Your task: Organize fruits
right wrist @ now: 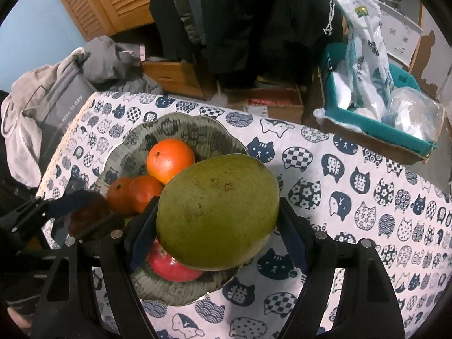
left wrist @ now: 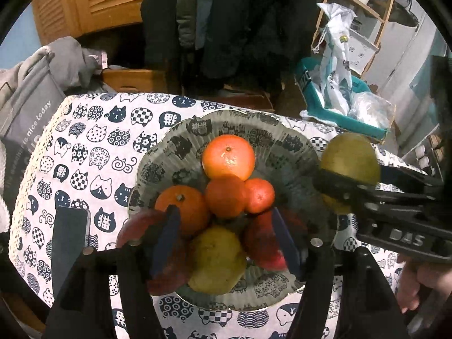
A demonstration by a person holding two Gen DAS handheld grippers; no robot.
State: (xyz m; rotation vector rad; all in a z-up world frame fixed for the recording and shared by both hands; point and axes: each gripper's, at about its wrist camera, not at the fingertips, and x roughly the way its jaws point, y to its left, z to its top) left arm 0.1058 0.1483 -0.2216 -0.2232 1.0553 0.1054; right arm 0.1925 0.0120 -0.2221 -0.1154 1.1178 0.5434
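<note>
A scalloped grey plate (left wrist: 293, 141) on the cat-print tablecloth holds several oranges (left wrist: 228, 156), red apples (left wrist: 264, 240) and a yellow-green pear (left wrist: 216, 260). My left gripper (left wrist: 226, 243) is open, its fingers hanging over the near fruit, holding nothing. My right gripper (right wrist: 217, 226) is shut on a large green pear (right wrist: 217, 212) and holds it above the plate's right rim (right wrist: 186, 125). That held pear also shows in the left wrist view (left wrist: 350, 159), right of the plate.
A dark phone (left wrist: 70, 240) lies on the cloth left of the plate. A teal box (right wrist: 375, 124) with plastic bags stands beyond the table's far right. Grey clothing and a bag (left wrist: 31, 107) sit at the left edge. Cardboard boxes are behind.
</note>
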